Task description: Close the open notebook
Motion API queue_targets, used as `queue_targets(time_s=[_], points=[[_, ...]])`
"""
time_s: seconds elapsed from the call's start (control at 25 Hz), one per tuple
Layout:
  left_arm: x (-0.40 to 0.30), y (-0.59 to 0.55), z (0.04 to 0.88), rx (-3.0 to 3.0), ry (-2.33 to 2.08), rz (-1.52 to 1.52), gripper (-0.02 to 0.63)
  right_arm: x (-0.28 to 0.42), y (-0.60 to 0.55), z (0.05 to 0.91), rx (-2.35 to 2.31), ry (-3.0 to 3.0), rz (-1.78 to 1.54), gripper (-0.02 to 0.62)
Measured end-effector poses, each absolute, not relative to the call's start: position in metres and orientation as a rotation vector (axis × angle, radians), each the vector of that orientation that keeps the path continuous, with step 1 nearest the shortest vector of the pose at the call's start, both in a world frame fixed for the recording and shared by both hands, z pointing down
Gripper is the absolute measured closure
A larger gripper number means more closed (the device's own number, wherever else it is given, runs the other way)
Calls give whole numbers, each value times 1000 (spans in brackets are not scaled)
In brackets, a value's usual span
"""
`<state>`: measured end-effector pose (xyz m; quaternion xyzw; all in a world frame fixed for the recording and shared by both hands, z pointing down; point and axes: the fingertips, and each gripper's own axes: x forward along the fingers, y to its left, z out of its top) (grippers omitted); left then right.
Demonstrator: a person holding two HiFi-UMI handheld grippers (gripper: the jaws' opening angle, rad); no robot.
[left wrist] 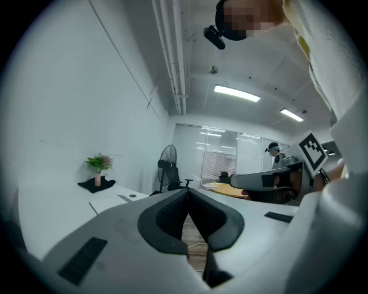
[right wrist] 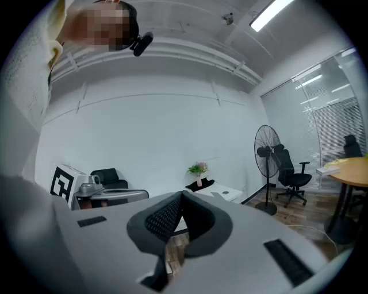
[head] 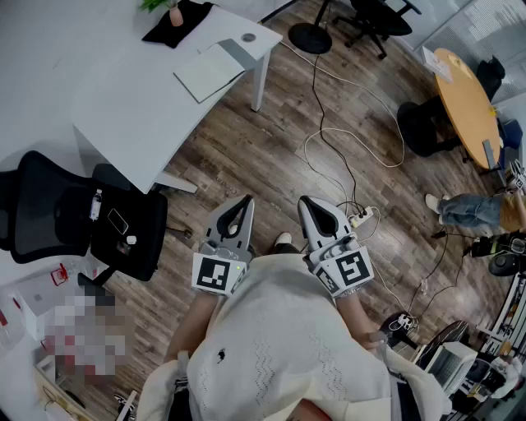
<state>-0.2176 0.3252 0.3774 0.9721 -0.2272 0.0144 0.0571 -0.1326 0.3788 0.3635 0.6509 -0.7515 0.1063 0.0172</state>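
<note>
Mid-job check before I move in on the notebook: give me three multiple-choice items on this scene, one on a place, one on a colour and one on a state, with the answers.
1. Where does the notebook lie?
A) on the white desk
B) on the wooden floor
C) on the round table

2. What colour is the cloth under the vase?
A) red
B) black
C) yellow

3. How do the jaws of the left gripper and the right gripper stand?
A) shut on the notebook
B) wide apart
C) shut, with nothing between them

Answers:
1 A: the head view shows it flat on the desk, near the desk's corner.
2 B: the cloth is a dark patch against the white top.
3 C: each gripper view shows the jaws together and empty, away from the desk.
</note>
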Motion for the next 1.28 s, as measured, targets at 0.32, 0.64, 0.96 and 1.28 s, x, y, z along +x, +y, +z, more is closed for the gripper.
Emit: queue_targets(time_s=[0.32,0.64,0.96,1.28], points=[[-178,395,370,2969,-730,76,594,-80,431,354,2006,-2366,310,595],[-154,424,369,2981,-747,70,594,-55,468,357,2049,-2363,311,595],[-144,434,368,2977,-773,60,594,-42,485,356,2063,-2374,297,595],[-125,449,367,2953,-797,30,594,-20,498,357,2080,-2383,307,594]])
